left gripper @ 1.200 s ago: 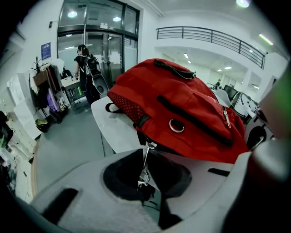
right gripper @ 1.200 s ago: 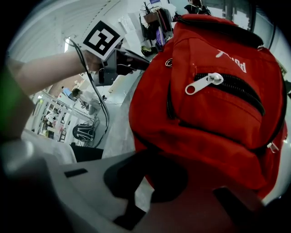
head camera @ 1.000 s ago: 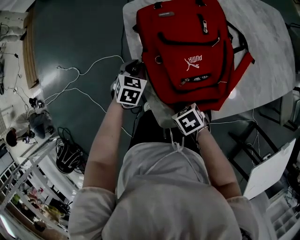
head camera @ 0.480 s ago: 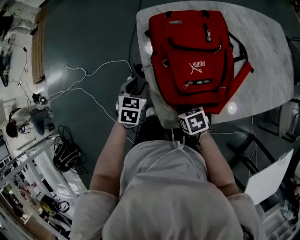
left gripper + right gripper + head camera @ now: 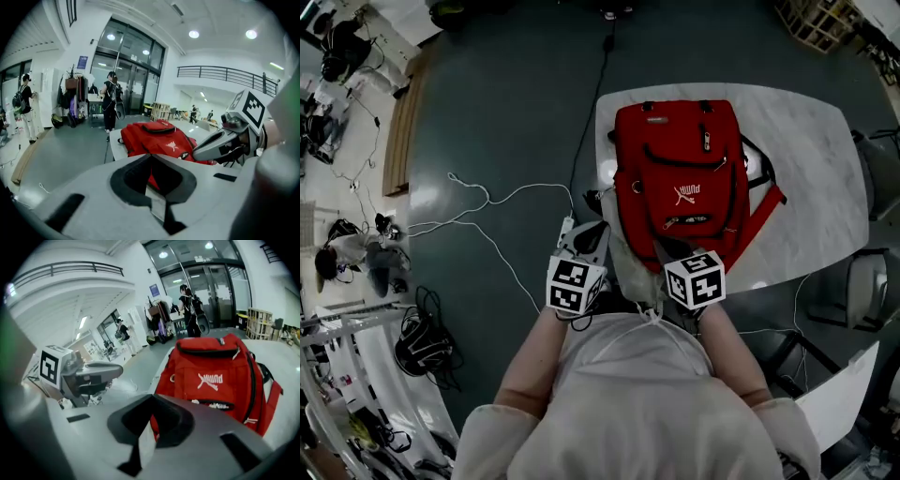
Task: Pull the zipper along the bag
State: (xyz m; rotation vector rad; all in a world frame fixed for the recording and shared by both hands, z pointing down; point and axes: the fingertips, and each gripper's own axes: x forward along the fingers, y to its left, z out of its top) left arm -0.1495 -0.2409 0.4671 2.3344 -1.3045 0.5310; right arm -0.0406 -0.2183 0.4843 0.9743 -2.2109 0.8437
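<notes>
Backpack (image 5: 684, 173), red with a white Puma mark, lies flat and front-up on a pale marble-patterned table (image 5: 811, 159). Its top handle points toward the far edge and its bottom sits at the edge nearest the person, while a red strap (image 5: 766, 202) sticks out on its right. One zipper pull (image 5: 705, 139) lies on the upper front, and the curved pocket (image 5: 680, 157) below it looks zipped shut. A slit pocket (image 5: 689, 221) lower down shows something pale that I cannot make out. The table stands on a dark, glossy floor (image 5: 506, 112), where a white cable (image 5: 483, 202) loops at the left and a black cable (image 5: 589, 122) runs to the table's edge. The room is a tall white hall with glass doors (image 5: 133, 79), a balcony railing (image 5: 225, 74) and a person (image 5: 111, 101) standing by the doors. The left gripper (image 5: 592, 234) hangs just off the table's near left corner; its jaws have just closed and meet on nothing. The right gripper (image 5: 667, 253), over the bag's bottom end and clear of it, has its jaws together, empty too.
</notes>
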